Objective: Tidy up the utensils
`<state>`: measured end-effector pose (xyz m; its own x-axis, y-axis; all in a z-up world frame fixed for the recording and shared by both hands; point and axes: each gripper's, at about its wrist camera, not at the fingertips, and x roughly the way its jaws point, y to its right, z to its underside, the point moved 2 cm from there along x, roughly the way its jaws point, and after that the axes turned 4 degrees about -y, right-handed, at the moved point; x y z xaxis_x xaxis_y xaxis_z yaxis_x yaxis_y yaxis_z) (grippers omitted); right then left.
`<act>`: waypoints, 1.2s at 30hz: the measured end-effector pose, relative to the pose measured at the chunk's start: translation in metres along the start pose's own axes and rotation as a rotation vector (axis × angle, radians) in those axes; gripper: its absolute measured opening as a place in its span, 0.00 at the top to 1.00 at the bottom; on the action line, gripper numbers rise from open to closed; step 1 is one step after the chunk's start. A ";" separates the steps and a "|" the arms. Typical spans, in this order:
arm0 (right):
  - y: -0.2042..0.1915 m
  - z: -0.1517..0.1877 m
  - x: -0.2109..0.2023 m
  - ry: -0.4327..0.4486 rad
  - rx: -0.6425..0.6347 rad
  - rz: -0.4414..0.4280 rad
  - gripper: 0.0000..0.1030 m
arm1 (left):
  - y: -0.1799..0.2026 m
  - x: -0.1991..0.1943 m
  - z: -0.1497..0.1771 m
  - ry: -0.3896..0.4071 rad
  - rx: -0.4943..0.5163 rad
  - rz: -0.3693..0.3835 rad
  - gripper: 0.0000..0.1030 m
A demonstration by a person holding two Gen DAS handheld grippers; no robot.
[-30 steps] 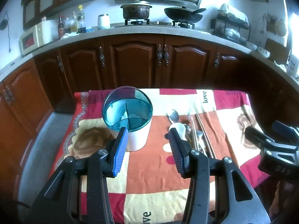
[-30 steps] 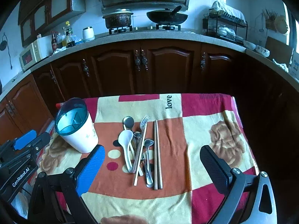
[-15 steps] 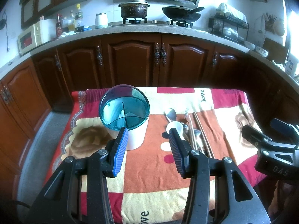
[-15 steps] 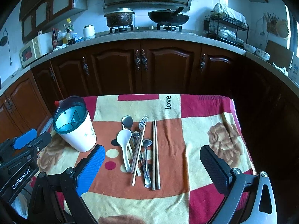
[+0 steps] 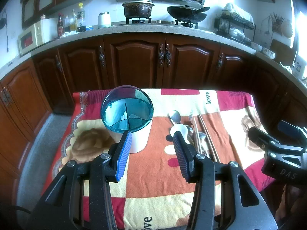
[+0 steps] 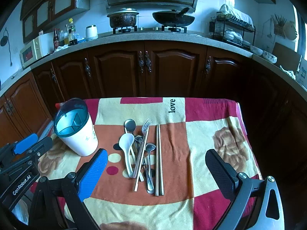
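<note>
A white utensil holder (image 6: 80,140) with a blue divided top (image 5: 126,113) stands at the table's left. A pile of utensils lies at the middle: a white spoon (image 6: 126,149), a fork (image 6: 143,143), metal spoons (image 6: 130,124) and a pair of chopsticks (image 6: 158,159). My left gripper (image 5: 152,147) is open and empty, above the cloth just before the holder. My right gripper (image 6: 155,164) is wide open and empty, hovering over the near ends of the utensils. The chopsticks also show in the left wrist view (image 5: 207,134).
The table carries a red, orange and cream patterned cloth (image 6: 201,134). Dark wooden cabinets (image 6: 144,67) and a counter with a stove, a pot (image 6: 122,19) and a wok stand behind it. A dish rack (image 6: 232,28) is at the far right.
Both cameras have pulled back and risen slightly, so the table sits a little lower and farther. Both grippers stay open; nothing on the table has moved.
</note>
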<state>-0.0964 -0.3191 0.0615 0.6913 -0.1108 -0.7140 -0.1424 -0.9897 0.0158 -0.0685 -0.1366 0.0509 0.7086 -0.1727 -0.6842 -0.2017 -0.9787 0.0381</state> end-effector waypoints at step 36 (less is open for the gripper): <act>0.004 -0.002 -0.002 0.007 0.007 0.008 0.02 | 0.001 0.000 0.000 -0.009 0.010 0.005 0.56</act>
<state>-0.0971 -0.3232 0.0642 0.6950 -0.1198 -0.7090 -0.1529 -0.9881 0.0171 -0.0685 -0.1377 0.0507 0.7014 -0.1761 -0.6907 -0.2119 -0.9767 0.0338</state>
